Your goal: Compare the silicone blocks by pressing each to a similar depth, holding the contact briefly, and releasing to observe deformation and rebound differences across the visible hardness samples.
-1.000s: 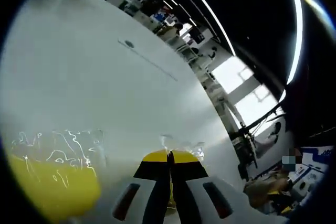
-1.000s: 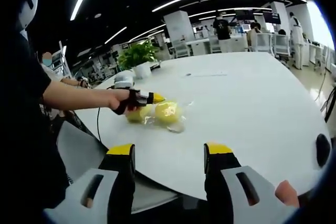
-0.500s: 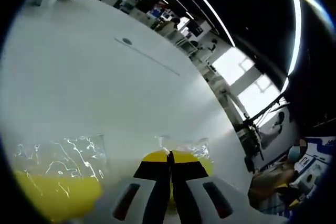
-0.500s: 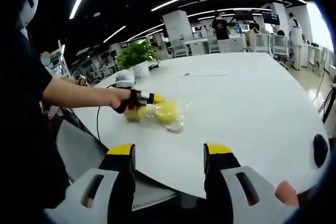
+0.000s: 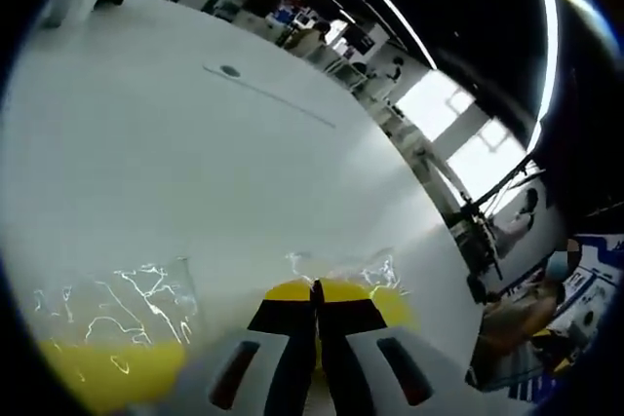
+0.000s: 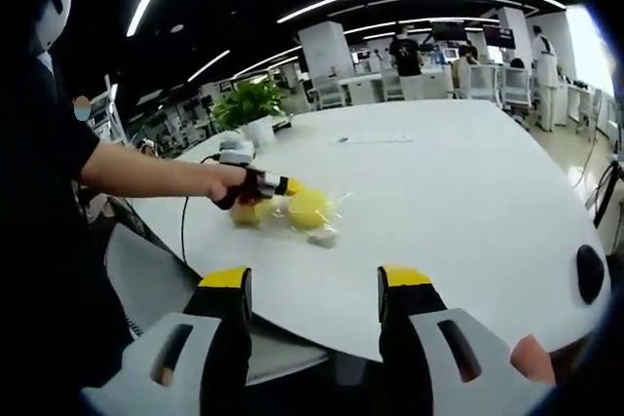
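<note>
Yellow silicone blocks (image 6: 310, 208) in clear wrap sit on the white tabletop (image 6: 448, 192), at ten o'clock from the right tool (image 6: 314, 291), whose jaws gape empty. The left tool (image 5: 316, 286), jaws closed together, presses one block.

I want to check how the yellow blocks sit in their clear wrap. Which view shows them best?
The right gripper view: both yellow blocks lie whole on the white table, with the left gripper at them. The left gripper view is too close, catching just yellow patches and creased wrap beside its shut jaws.
</note>
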The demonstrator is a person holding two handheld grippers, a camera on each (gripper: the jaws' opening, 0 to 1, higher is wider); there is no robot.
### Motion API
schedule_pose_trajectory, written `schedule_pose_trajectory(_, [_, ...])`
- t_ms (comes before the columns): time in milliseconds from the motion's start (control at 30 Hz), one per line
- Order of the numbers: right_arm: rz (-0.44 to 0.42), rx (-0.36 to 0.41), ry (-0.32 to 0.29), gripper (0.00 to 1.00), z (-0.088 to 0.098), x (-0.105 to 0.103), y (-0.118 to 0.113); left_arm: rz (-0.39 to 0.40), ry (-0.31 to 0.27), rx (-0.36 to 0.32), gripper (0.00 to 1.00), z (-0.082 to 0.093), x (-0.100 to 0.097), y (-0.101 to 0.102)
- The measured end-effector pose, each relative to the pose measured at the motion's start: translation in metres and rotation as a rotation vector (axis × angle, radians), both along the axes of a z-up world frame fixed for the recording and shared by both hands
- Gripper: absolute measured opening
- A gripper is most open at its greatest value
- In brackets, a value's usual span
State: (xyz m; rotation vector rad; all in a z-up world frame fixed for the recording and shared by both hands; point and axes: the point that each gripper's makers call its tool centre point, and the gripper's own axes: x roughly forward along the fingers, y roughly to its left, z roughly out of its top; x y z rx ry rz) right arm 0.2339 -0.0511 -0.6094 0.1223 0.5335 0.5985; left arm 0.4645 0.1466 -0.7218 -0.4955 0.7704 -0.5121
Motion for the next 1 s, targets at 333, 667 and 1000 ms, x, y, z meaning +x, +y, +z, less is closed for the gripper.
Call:
schedule_pose_trajectory(333, [-0.012, 0.003, -0.003, 0.47, -0.0004, -0.0011, -0.0003, -0.033, 0.005, 0.041, 0.0, -0.0035, 0.0014, -0.0033])
schedule_pose_trajectory(667, [-0.008, -0.005, -0.003, 0.47, 0.0, -0.0021, 0.0003, -0.01, 0.037, 0.021, 0.01, -0.0056, 0.001, -0.0004])
schedule_pose_trajectory(1000, [-0.014, -0.009, -0.008, 0.47, 0.0015, -0.0036, -0.0022, -0.005, 0.022, 0.04, 0.04, -0.0047, -0.0001, 0.0022])
